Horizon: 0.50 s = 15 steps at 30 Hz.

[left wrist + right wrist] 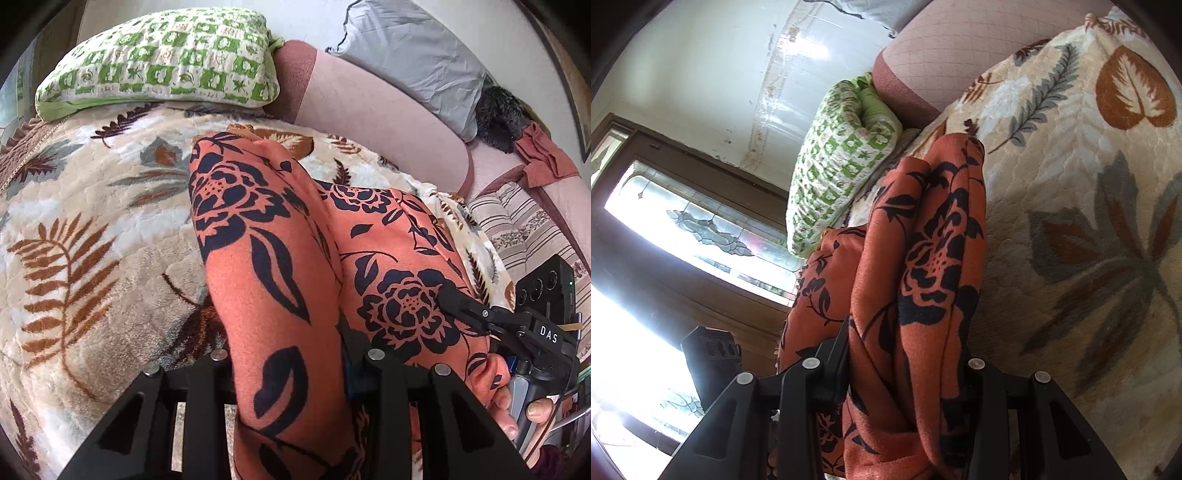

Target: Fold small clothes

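Observation:
An orange garment (266,258) with a dark blue flower print hangs bunched over a leaf-patterned blanket (92,221). My left gripper (295,354) is shut on one gathered part of it, and the cloth hides the fingertips. In the right wrist view the same garment (923,258) runs in thick folds between the jaws of my right gripper (897,354), which is shut on it. That gripper's finger (461,304) also shows in the left wrist view, pressed on the cloth's right side. A person's hand (517,410) grips its handle.
A green and white checked pillow (159,62) lies at the blanket's far edge, with a grey pillow (413,55), a dark furry thing (498,118) and a rust cloth (546,158) to the right. Striped bedding (524,229) is nearby. A bright window (701,236) is beyond.

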{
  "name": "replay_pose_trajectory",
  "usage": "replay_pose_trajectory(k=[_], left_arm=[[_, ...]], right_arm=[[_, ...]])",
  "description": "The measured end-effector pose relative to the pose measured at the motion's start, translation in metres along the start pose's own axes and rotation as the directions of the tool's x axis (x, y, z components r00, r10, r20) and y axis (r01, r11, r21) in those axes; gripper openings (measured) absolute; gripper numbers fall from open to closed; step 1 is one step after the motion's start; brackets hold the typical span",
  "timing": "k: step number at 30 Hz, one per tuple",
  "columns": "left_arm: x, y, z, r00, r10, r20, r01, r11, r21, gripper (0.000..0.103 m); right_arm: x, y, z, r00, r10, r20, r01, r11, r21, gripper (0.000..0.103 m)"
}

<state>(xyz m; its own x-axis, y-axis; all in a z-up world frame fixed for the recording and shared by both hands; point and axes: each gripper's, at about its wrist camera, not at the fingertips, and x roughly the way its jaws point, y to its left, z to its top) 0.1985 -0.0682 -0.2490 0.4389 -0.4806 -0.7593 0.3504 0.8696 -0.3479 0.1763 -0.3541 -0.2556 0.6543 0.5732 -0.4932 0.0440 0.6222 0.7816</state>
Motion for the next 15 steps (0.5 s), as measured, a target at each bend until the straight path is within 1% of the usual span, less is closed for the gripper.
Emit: replay_pose_trajectory(k=[6,9,12,14,15], left_arm=[[0.014,0.005,0.0,0.999,0.034,-0.036,-0.035,0.999,-0.012,0.04],[0.02,0.008,-0.001,0.997,0.058,-0.052,-0.059,0.998,-0.016,0.044],[0.022,0.009,-0.002,0.995,0.081,-0.054,-0.081,0.997,-0.005,0.05],[0.022,0.008,-0.003,0.993,0.11,-0.051,-0.11,0.994,0.006,0.059],[0.022,0.007,-0.003,0.991,0.127,-0.046,-0.126,0.992,0.017,0.06]], right_arm=[[0.006,-0.012,0.004,0.999,-0.034,-0.025,0.035,0.999,0.032,0.041],[0.008,-0.017,0.005,0.998,-0.053,-0.035,0.055,0.997,0.045,0.041],[0.012,-0.018,0.005,0.994,-0.101,-0.047,0.103,0.994,0.036,0.041],[0.013,-0.02,0.004,0.992,-0.115,-0.051,0.117,0.993,0.036,0.041],[0.013,-0.02,0.004,0.991,-0.122,-0.054,0.124,0.992,0.035,0.041]])
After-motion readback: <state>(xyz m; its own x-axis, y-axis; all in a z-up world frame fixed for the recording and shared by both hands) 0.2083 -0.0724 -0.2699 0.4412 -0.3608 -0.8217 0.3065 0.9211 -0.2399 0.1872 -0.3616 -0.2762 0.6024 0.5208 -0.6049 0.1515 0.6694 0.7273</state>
